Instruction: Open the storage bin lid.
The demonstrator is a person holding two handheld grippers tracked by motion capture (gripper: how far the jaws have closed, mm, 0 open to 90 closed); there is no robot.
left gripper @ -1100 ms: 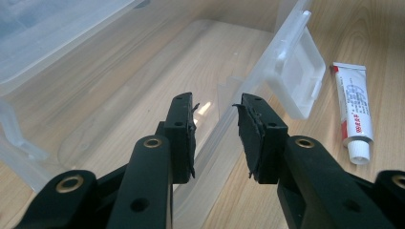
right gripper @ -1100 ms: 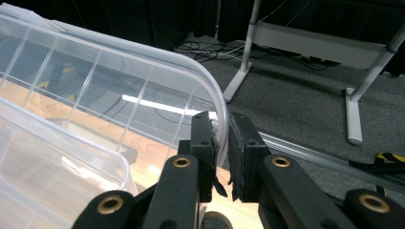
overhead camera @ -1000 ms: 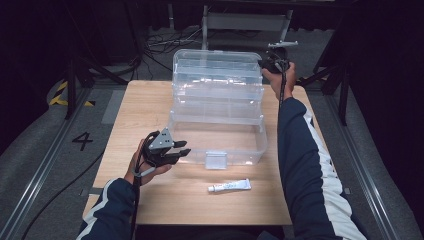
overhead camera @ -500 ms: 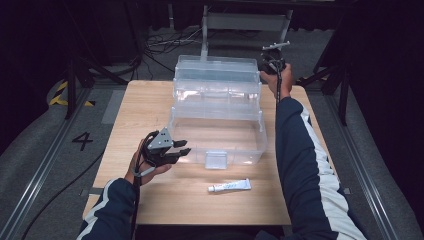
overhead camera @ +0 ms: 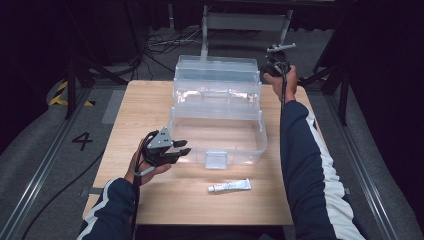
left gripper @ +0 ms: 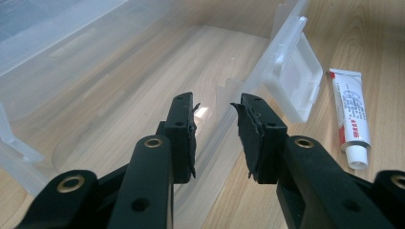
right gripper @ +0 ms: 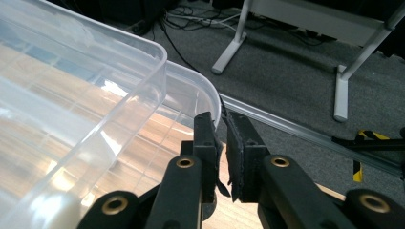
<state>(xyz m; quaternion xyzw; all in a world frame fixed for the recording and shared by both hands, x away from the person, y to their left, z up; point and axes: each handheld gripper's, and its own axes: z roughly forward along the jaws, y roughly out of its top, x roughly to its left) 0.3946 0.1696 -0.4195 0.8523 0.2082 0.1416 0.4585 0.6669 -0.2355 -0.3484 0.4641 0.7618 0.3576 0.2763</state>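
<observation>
Storage box (overhead camera: pixel 218 117): clear glossy plastic. Table (overhead camera: pixel 135 110): matt light wood grain. Tube (overhead camera: pixel 230 186): smooth white plastic.

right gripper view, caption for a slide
Right claw pinching the rim of the clear plastic storage box's lid, grey floor beyond.

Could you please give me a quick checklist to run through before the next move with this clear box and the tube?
1. Right gripper pinches the lid rim at its far right corner: ok.
2. Lid raised, clear box open: ok.
3. Left gripper open, holding nothing: ok.
4. Tube lies free on the table in front of the box: ok.
5. Lid will stay up if released: cannot tell.
</observation>
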